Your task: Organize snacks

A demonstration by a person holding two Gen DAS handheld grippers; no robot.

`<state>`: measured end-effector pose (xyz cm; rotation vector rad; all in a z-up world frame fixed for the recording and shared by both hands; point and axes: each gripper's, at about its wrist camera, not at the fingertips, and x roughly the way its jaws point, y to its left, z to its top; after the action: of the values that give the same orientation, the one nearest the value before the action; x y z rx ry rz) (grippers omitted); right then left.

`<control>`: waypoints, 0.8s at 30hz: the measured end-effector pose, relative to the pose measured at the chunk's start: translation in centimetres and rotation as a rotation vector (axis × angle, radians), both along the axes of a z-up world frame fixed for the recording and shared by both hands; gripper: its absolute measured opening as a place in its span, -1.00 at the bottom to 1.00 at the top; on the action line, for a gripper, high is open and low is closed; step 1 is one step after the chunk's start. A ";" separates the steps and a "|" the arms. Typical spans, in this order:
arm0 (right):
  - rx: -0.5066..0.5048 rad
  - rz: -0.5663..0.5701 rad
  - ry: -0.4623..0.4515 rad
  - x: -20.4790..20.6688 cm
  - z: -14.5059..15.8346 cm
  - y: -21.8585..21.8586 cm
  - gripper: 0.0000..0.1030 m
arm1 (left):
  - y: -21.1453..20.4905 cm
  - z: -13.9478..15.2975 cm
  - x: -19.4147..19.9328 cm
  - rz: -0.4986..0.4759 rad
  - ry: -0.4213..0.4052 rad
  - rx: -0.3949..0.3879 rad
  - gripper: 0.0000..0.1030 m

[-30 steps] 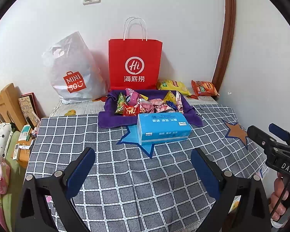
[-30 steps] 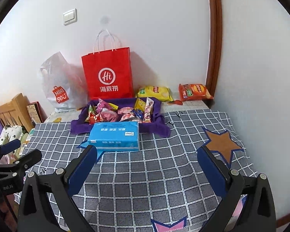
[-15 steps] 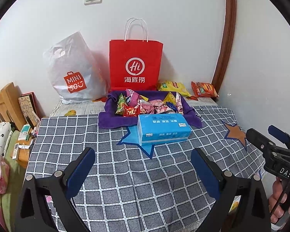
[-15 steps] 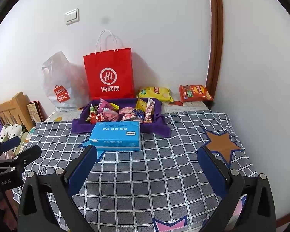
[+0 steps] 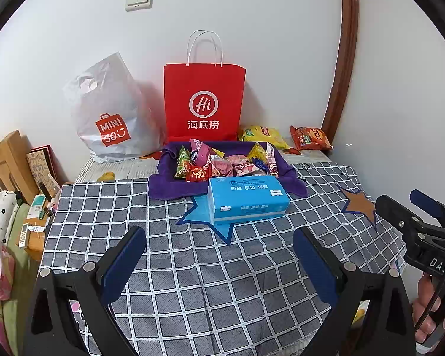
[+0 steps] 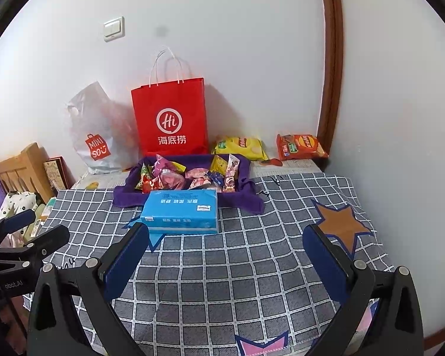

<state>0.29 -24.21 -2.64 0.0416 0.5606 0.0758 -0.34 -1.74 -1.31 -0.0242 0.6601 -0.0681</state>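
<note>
We hold our left gripper (image 5: 219,255) and right gripper (image 6: 225,252) spread wide, grasping nothing. At frame centre, a purple cloth tray (image 5: 163,184) holds colourful snack packets (image 5: 222,164).

left wrist: near edge, faces wall | right wrist: same, further right | shared: blue tissue box (image 5: 247,199) (image 6: 181,213)

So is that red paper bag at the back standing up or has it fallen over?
Standing up. The red paper bag sits upright against the wall behind the purple tray, handles pointing straight up.
</note>
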 end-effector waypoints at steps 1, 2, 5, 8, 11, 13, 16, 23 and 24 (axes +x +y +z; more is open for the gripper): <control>-0.001 -0.001 0.000 0.0 0.0 0.0 0.98 | 0.0 0.0 0.0 0.000 0.000 0.000 0.94; -0.002 -0.001 -0.002 -0.1 0.1 0.0 0.98 | 0.0 0.0 0.0 0.000 0.000 0.000 0.94; 0.000 0.005 -0.004 -0.1 0.1 0.1 0.98 | -0.1 0.0 0.0 -0.001 0.002 0.001 0.94; -0.003 0.008 -0.007 -0.2 0.2 0.2 0.98 | -0.1 0.0 0.0 -0.001 0.001 0.001 0.94; -0.001 0.012 -0.006 -0.2 0.2 0.4 0.98 | -0.1 0.0 0.0 0.000 0.003 -0.002 0.94; -0.002 0.012 -0.008 -0.2 0.2 0.4 0.98 | -0.1 0.0 0.0 -0.001 0.002 0.000 0.94; 0.002 0.018 -0.009 -0.3 0.2 0.5 0.98 | 0.0 0.0 0.0 0.000 0.003 -0.001 0.94; -0.002 0.025 -0.011 -0.3 0.0 0.8 0.98 | 0.0 0.0 0.0 0.001 0.002 -0.002 0.94; -0.002 0.025 -0.011 -0.3 0.0 0.8 0.98 | 0.0 0.0 0.0 0.001 0.001 -0.002 0.94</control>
<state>0.03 -23.37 -2.59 0.0322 0.5508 0.0996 -0.35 -1.78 -1.31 -0.0268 0.6610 -0.0675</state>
